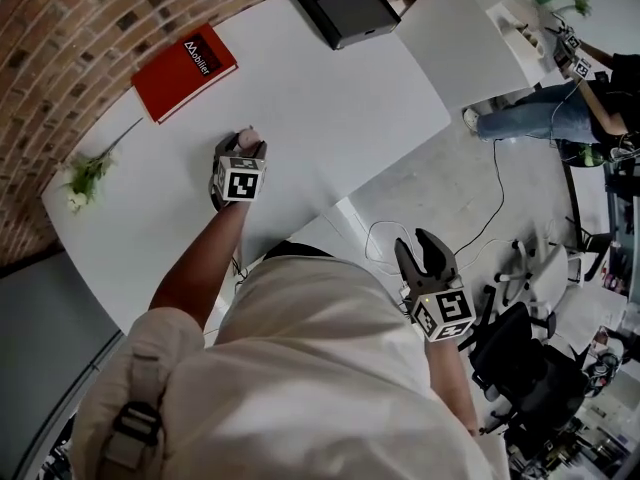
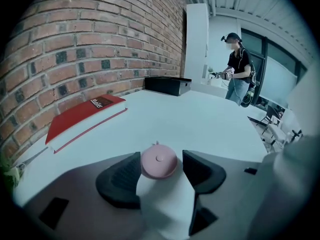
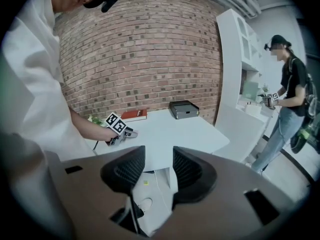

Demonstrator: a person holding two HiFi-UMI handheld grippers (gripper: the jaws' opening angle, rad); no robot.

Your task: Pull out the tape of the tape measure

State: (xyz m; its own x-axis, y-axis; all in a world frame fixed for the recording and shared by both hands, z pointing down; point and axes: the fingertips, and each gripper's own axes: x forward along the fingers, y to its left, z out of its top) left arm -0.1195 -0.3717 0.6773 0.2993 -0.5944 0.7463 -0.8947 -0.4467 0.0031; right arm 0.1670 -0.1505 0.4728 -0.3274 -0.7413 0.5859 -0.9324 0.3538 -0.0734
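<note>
On the curved white desk (image 1: 330,98), near its front edge, my left gripper (image 1: 243,144) reaches down with its jaws spread wide. Between them lies the small round pink tape measure (image 2: 159,161), flat on the desktop with a little tab poking from its far rim. In the left gripper view the left pad (image 2: 125,174) sits right at the disc's edge, while the right pad (image 2: 197,169) stands clear of it, so I read nothing as clamped. No tape shows outside the case.

Beyond the tape measure, a flat red book with white lettering (image 1: 185,71) lies close to the brick wall (image 1: 60,48), and a flat black box (image 1: 345,6) sits at the far end of the desk. A sprig of green leaves with white blossoms (image 1: 85,178) lies at the desk's left end.

My right gripper (image 1: 417,248) hangs off the desk, out over the grey floor (image 1: 450,183) beside my torso. Its jaws are parted too, and only floor and the desk's white base show between them.

Another person in dark clothes (image 2: 239,74) stands well away by a white cabinet.
</note>
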